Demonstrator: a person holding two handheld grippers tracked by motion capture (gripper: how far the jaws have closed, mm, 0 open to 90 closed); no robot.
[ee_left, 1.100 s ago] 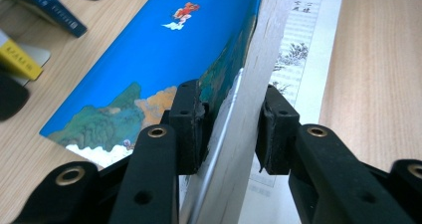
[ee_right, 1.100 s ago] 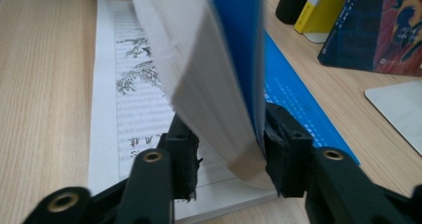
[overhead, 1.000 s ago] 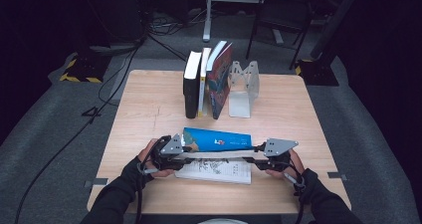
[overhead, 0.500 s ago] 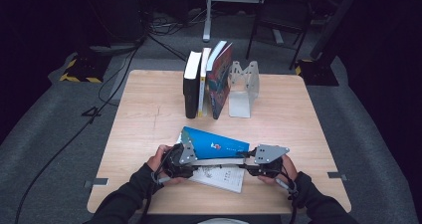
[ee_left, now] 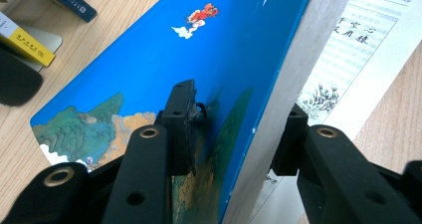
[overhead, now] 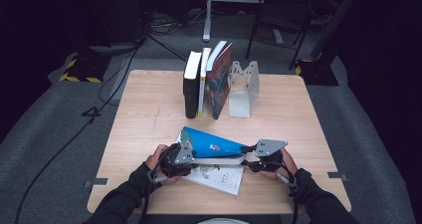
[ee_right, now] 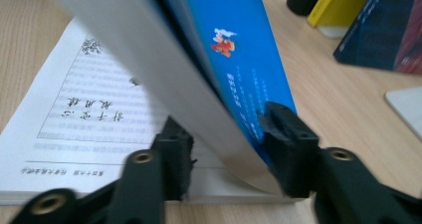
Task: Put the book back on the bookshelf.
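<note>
The left gripper is clamping one end of the blue book and the right gripper the other end, its jaws having just been opening a little; the book is tilting above the white book, near the table's front edge.

Blue book between 2 hand-held grippers
</note>
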